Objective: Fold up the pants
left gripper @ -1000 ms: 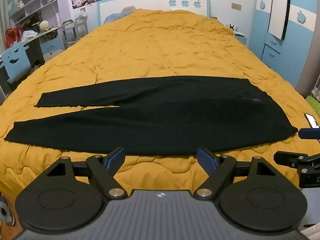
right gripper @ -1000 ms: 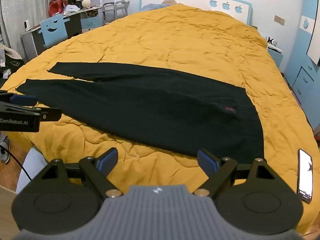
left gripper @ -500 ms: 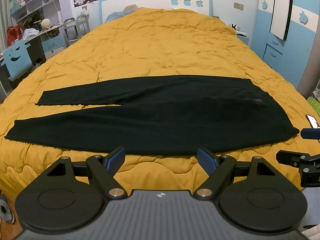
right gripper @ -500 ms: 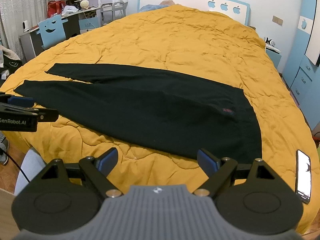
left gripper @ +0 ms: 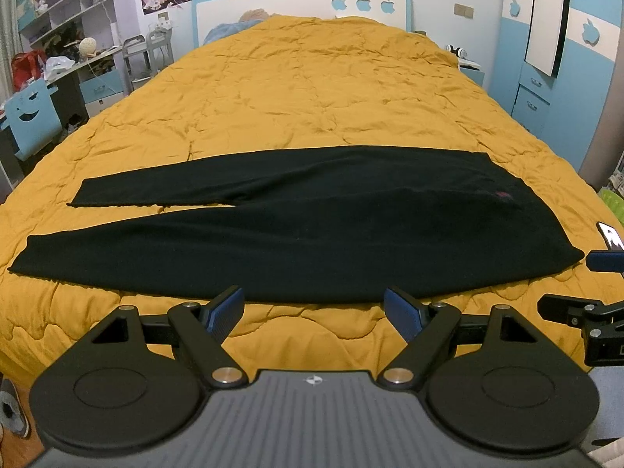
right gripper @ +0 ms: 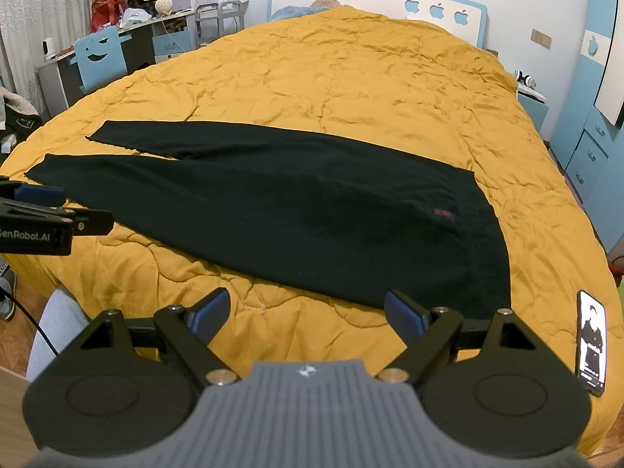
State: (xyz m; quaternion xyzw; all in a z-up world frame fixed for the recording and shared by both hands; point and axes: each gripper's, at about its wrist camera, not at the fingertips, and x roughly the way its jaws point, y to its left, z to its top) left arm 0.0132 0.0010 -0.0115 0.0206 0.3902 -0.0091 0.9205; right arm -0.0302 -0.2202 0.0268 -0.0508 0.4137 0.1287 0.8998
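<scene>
Pants (left gripper: 312,234), black, spread flat across the near part of the yellow quilt (left gripper: 312,97), legs running off to the left and waistband to the right. Unfolded so far; nothing lifted, nothing doubled over.

At far left, two leg hems: far leg hem (left gripper: 78,197) lying a little further up the bed, near leg hem (left gripper: 19,263) closer to the bed edge, a narrow wedge of quilt between the two legs. Soft, limp knit by the look of it; likely light, sure to sag and drape once lifted, unlikely to slip much on the puffy cover. Best taken at edges, not mid-panel: a pinch at a hem corner would probably carry the whole leg.

Left gripper (left gripper: 314,308) hovering over the quilt just short of the near leg's long edge, blue pads spread wide, nothing between them.

Further right, crotch junction, then the broad seat with a small red mark (right gripper: 442,212). Waistband (right gripper: 491,234) running diagonally at the right end, its near corner (right gripper: 503,308) the natural second hold.

Right gripper (right gripper: 306,316) likewise wide apart and empty, poised just before the fabric's near edge, close to that waist corner. Phone (right gripper: 592,347) lying on the quilt just beyond the waistband, worth avoiding when dragging cloth.
</scene>
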